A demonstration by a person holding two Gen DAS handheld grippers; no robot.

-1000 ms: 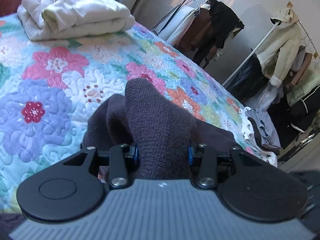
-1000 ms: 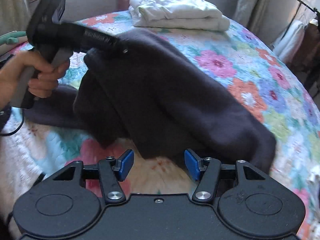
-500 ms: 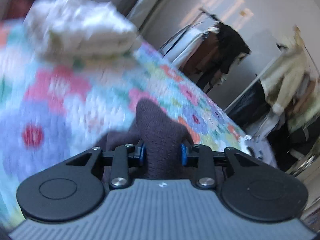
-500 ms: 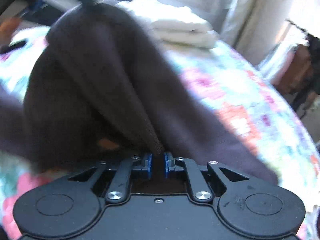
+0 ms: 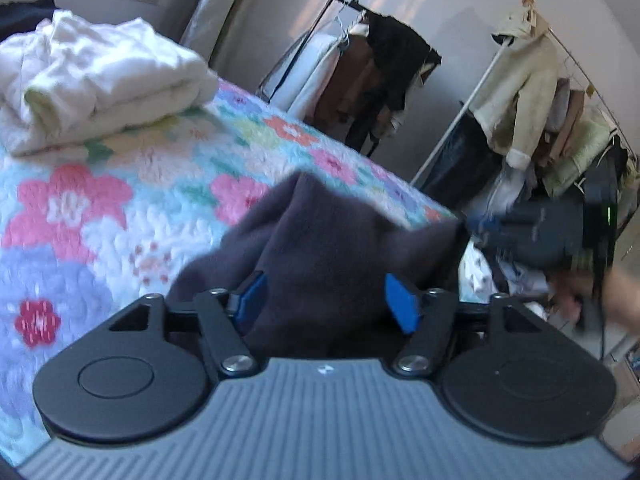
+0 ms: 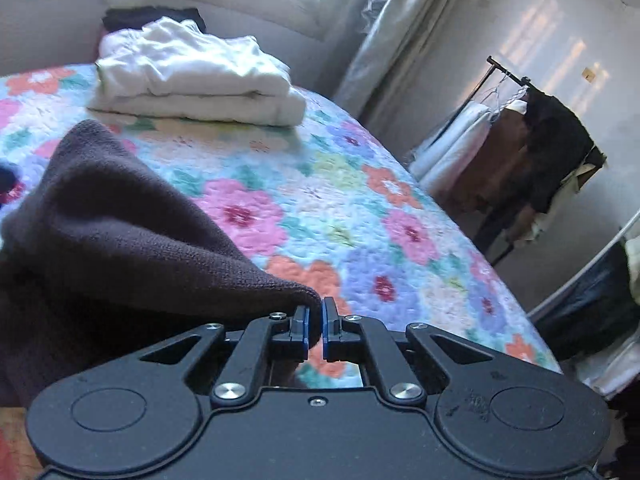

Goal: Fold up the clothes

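Observation:
A dark purple-brown knit garment lies bunched on the floral quilt. My left gripper is low over it, and its jaws are opening. The cloth fills the gap between the blue pads, and their faces show free. In the right wrist view my right gripper is shut on a folded edge of the same garment, lifted off the quilt, with the cloth trailing down to the left. In the left wrist view the garment's right corner stretches toward a blurred hand with the other gripper.
A folded stack of white clothes sits at the far end of the bed. Beyond the bed's right edge stand clothes racks with hanging coats, and a cream jacket above piled clothing on the floor.
The left jaws, pinched on the cloth half a second ago, have spread apart. The right gripper closed on the garment's edge and swung right and up, pulling the cloth along.

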